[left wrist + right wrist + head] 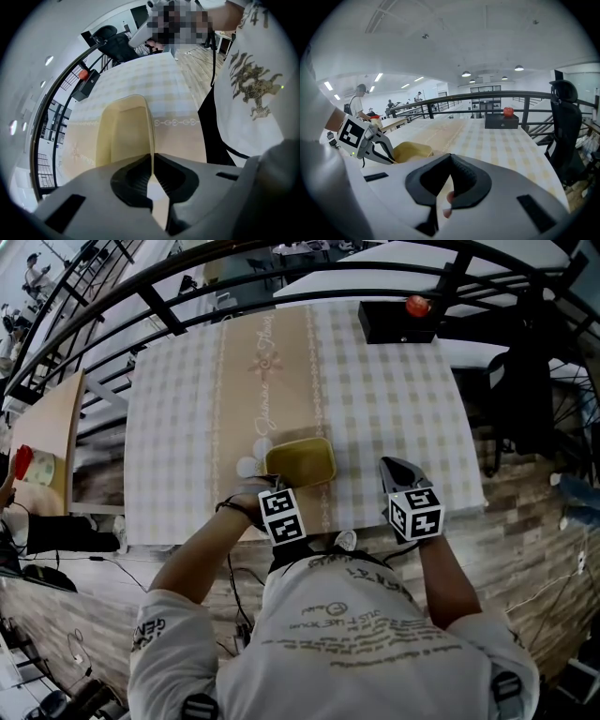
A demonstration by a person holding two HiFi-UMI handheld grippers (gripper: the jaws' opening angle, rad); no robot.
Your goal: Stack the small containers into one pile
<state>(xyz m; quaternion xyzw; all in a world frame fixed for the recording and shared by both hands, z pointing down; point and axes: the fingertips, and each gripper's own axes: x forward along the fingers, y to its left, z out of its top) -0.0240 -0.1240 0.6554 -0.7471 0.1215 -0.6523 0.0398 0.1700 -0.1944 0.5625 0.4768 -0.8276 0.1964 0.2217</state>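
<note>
Left gripper [273,483] [152,161]: my jaws are clamped on the thin near wall of the yellow container [302,460] [124,133], which extends toward 12 o'clock from the grip over the checked table [403,399]. I cannot tell whether its base touches the cloth. Right gripper [394,467] [451,176]: my jaws are together with nothing between them, standing at 3 o'clock of the container, well apart from it, near the table's front edge. Two small white round pieces [253,457] lie just beside the container at 9 o'clock. A black box [394,322] sits at the far corner, 1 o'clock.
</note>
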